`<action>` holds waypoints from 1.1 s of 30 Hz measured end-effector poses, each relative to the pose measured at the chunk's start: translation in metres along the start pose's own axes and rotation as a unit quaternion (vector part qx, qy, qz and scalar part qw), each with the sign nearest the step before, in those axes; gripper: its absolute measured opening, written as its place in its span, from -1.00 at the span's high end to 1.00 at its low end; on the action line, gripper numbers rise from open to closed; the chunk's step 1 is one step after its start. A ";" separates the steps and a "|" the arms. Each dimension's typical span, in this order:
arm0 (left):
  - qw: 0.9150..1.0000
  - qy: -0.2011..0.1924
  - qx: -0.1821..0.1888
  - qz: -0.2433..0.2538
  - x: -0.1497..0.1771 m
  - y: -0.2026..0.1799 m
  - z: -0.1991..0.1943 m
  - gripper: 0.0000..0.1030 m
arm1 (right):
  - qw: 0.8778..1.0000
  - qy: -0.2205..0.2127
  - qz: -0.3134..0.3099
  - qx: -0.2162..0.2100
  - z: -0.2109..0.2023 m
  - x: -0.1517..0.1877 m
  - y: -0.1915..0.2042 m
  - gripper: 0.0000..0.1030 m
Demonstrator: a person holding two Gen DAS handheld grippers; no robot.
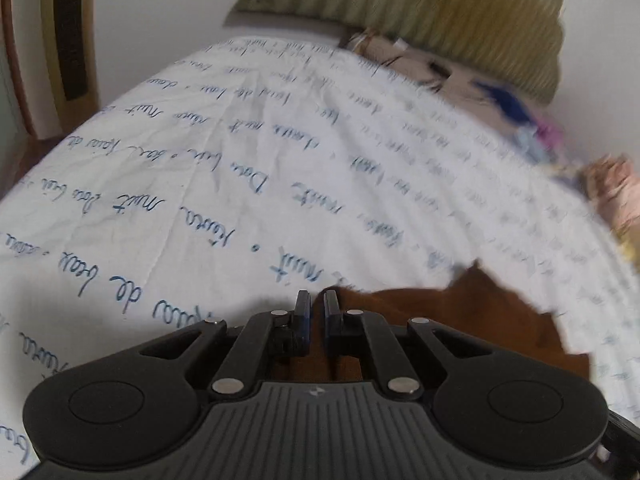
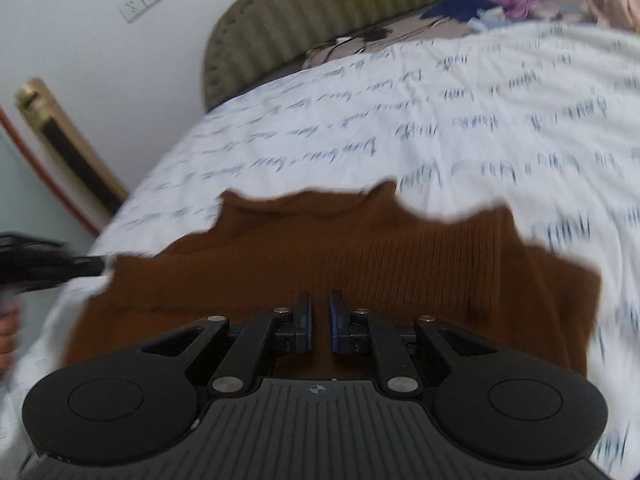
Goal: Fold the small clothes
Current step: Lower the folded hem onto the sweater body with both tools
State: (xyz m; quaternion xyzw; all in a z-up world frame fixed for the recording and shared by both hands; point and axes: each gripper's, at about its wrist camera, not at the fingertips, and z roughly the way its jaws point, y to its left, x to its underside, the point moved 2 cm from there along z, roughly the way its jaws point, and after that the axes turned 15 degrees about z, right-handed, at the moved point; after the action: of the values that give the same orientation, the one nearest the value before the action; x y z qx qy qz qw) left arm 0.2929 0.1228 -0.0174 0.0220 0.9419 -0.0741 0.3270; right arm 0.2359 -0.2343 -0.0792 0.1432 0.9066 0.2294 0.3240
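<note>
Spread across the near part of the bed is the brown knit top, lying flat on the white bedspread with the blue handwriting print all over it. From my right gripper I'm looking straight down onto it, and the ribbed fabric fills most of the near view, neck edge pointing toward the far side. My right jaws are only a narrow slit apart, and I honestly can't tell if any fabric is pinched between the pads or if they're just hovering over it. Off at the far left of that view my left gripper pokes in at the left edge of the top, with a bit of my hand behind it. From the left gripper side, the jaws are pretty much closed, and the brown knit top sits right under and to the right of the fingers, though whether they've actually got hold of the edge is not something I can make out. Way at the far end there's the olive padded headboard and a heap of other clothes on a patterned pillow, a bit blurry.
</note>
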 end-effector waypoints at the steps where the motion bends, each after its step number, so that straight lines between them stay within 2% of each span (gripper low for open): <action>1: 1.000 -0.008 0.003 0.010 0.001 -0.004 -0.005 0.89 | 1.000 -0.012 0.004 0.004 0.005 -0.009 0.001 0.70; 3: 0.998 -0.031 0.018 0.043 0.005 -0.022 -0.016 0.89 | 0.999 -0.030 0.008 0.023 0.018 -0.028 0.004 0.70; 5: 0.995 -0.042 0.057 0.072 0.013 -0.046 -0.019 0.89 | 0.999 -0.029 0.025 0.035 0.031 -0.045 0.002 0.70; 7: 0.989 -0.046 0.098 0.102 0.030 -0.073 -0.022 0.89 | 0.998 -0.030 0.046 0.026 0.032 -0.053 -0.007 0.70; 9: 0.981 -0.037 0.122 0.148 0.047 -0.100 -0.015 0.89 | 0.999 -0.013 0.037 -0.016 0.019 -0.044 -0.002 0.70; 12: 0.967 -0.022 0.132 0.218 0.071 -0.134 -0.005 0.89 | 0.997 0.040 0.026 -0.063 -0.005 -0.011 0.007 0.69; 15: 0.960 -0.019 0.127 0.248 0.084 -0.148 0.006 0.89 | 0.997 0.045 -0.021 -0.052 -0.027 0.022 0.013 0.69; 17: 0.964 -0.006 0.121 0.235 0.082 -0.148 0.020 0.89 | 0.997 0.049 -0.038 -0.038 -0.026 0.033 0.012 0.69; 19: 0.969 -0.003 0.128 0.212 0.071 -0.142 0.033 0.89 | 0.998 0.042 -0.048 -0.014 -0.016 0.031 0.012 0.70; 21: 0.975 0.002 0.122 0.184 0.056 -0.135 0.041 0.89 | 0.999 0.037 -0.029 -0.014 -0.003 0.019 0.009 0.78; 25: 0.981 0.013 0.112 0.161 0.024 -0.127 0.062 0.89 | 1.000 0.005 -0.021 0.002 0.016 -0.012 0.008 0.77; 27: 0.984 0.010 0.095 0.153 0.008 -0.126 0.071 0.89 | 1.000 -0.005 -0.011 0.007 0.026 -0.028 0.007 0.77; 30: 0.989 -0.023 0.048 0.139 -0.019 -0.123 0.078 0.89 | 1.000 -0.022 0.001 0.013 0.033 -0.047 0.004 0.69; 33: 0.991 -0.048 0.024 0.120 -0.038 -0.120 0.073 0.89 | 0.999 -0.008 0.009 -0.032 0.017 -0.046 0.006 0.69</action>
State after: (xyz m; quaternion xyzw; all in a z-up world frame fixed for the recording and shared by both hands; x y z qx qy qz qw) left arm 0.3562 -0.0065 -0.0355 0.1389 0.9134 -0.0581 0.3782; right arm 0.2818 -0.2428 -0.0639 0.1430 0.8948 0.2604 0.3333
